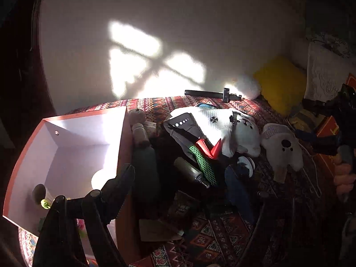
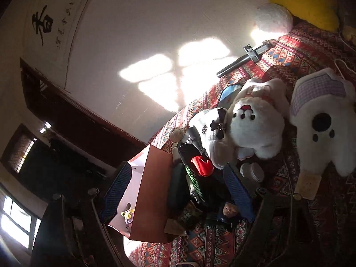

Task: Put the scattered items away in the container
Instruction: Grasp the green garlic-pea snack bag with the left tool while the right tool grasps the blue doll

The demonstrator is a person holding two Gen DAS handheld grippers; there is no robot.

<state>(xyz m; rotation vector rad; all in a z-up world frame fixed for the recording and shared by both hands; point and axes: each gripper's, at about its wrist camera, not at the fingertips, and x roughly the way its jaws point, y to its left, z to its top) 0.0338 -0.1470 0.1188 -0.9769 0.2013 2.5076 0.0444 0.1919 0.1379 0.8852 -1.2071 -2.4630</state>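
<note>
1. while sunlight falls on the wall, the left gripper (image 1: 178, 184) stands open above the pile, with nothing between its jaws.
2. the right gripper (image 2: 175, 189) is also open and holds nothing.
3. the box (image 1: 66, 120) stands on the patterned cover (image 1: 155, 104), at the left of the pile.
4. the white plush bear (image 2: 255, 122), red cone (image 2: 201, 163) and flat white toy (image 2: 320, 120) lie outside the box.
</note>
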